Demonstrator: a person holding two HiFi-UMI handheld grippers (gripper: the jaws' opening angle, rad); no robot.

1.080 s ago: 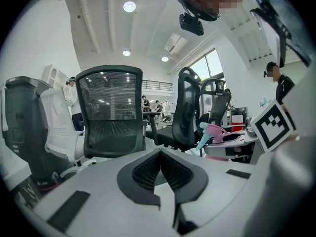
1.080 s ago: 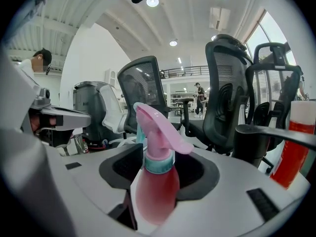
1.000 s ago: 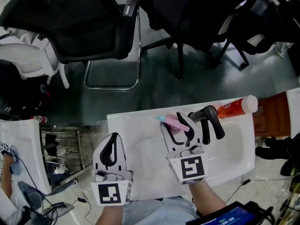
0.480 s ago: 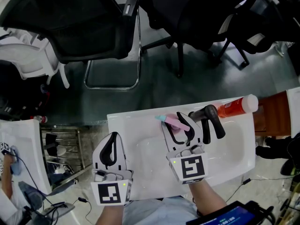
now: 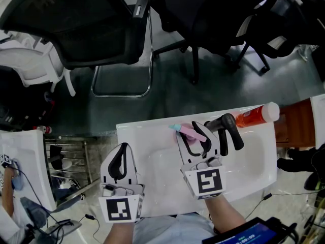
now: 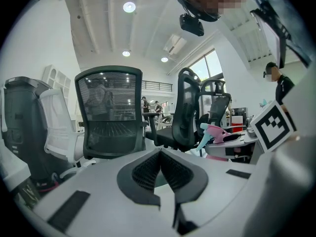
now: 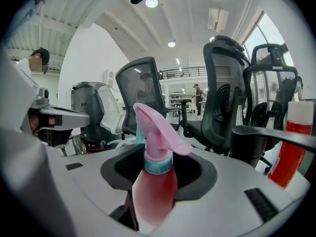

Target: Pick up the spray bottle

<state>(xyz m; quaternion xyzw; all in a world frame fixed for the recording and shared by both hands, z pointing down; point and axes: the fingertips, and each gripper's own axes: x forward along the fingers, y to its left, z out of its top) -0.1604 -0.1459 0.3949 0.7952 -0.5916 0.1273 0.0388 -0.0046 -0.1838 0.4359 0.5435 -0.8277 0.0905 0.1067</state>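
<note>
Grasp step; right gripper (image 5: 197,136) jaws just been closing round bottle (image 7: 155,189), upright between them near surface (image 5: 147,172) far edge; pads seemingly not pressing yet; left gripper (image 6: 160,154) jaws together, empty; next: finish squeeze, lift straight.

I saw L gripper (image 5: 122,149) & R gripper (image 5: 192,132): white shells, black ribbed pads (image 6: 148,169), b/w square-marker cubes (image 5: 121,209) at rear. Pale grey-blue top (image 5: 167,231) worn. R jaws had just been closing, spray bottle (image 7: 154,181) between them.
</note>
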